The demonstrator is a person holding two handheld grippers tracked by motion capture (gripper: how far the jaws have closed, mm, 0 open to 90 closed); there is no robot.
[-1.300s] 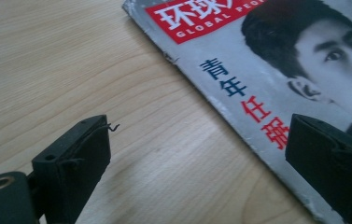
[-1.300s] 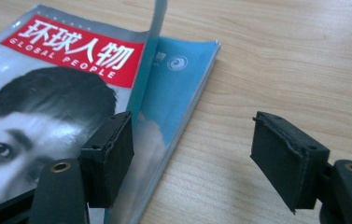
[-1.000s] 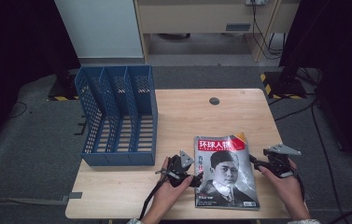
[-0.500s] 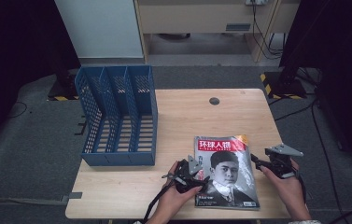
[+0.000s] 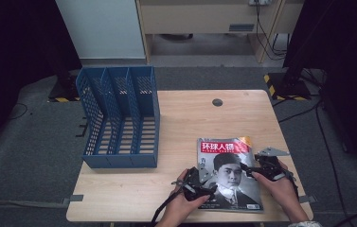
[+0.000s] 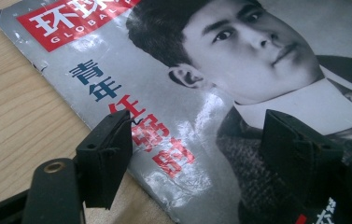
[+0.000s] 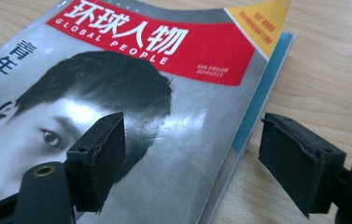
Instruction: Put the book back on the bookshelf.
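Observation:
A magazine (image 5: 224, 147) with a red title band and a black-and-white portrait lies flat on the wooden table (image 5: 190, 118), near its front right. My left gripper (image 5: 208, 183) is at the magazine's lower left edge. In the left gripper view its jaws have just been closing and still stand apart (image 6: 197, 144) over the cover (image 6: 117, 60), pressing nothing. My right gripper (image 5: 248, 170) is at the magazine's right edge. Its jaws (image 7: 190, 149) have just been opening, and they straddle the edge of the magazine (image 7: 164, 46) without gripping it.
A blue slotted file rack (image 5: 119, 118) stands at the table's left side, its open slots facing up and forward. A dark round cable hole (image 5: 217, 102) sits near the table's far edge. Bare wood lies between the rack and the magazine.
My left hand has slid right, from beside the magazine onto its lower left edge. My right hand has come in slightly toward the magazine's right edge.

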